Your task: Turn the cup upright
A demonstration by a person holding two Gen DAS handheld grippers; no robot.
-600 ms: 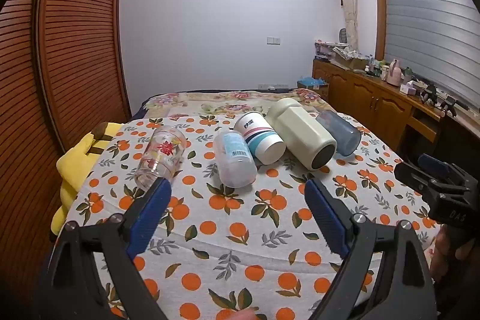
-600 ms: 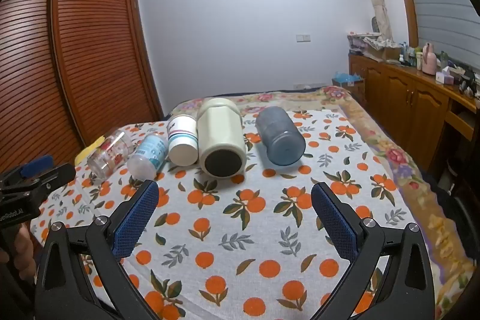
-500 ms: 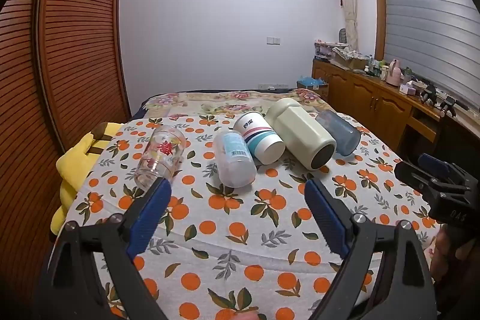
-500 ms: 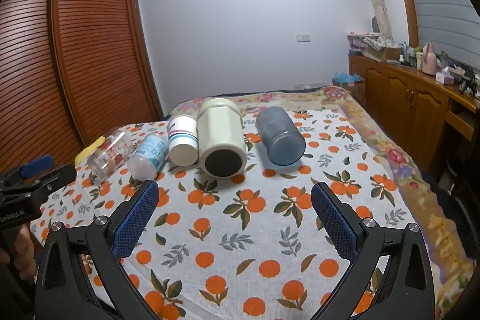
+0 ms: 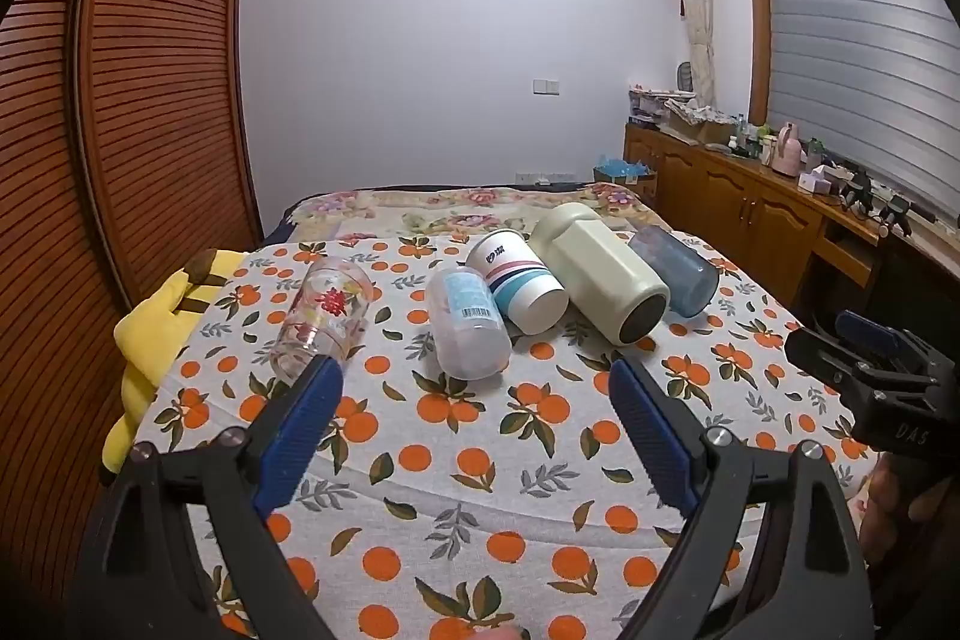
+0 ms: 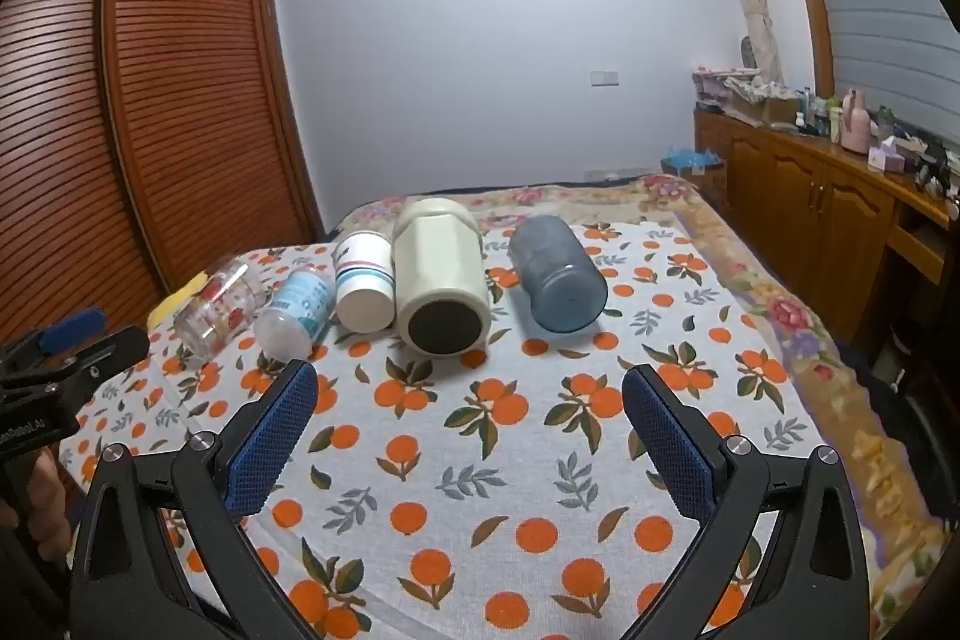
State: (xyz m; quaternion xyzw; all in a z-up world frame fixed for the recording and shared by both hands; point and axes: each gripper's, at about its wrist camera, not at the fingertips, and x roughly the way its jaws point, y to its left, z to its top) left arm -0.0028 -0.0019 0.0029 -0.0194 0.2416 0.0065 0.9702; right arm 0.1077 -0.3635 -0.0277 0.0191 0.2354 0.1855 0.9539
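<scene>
Several cups lie on their sides in a row on an orange-print cloth: a clear glass with red flowers, a frosted cup with a blue label, a white striped cup, a large cream cup and a blue-grey cup. My left gripper is open and empty, short of the frosted cup. My right gripper is open and empty, short of the cream cup.
The cloth covers a bed. A yellow plush lies at the bed's left edge beside a slatted wooden wardrobe. A wooden cabinet with clutter runs along the right wall.
</scene>
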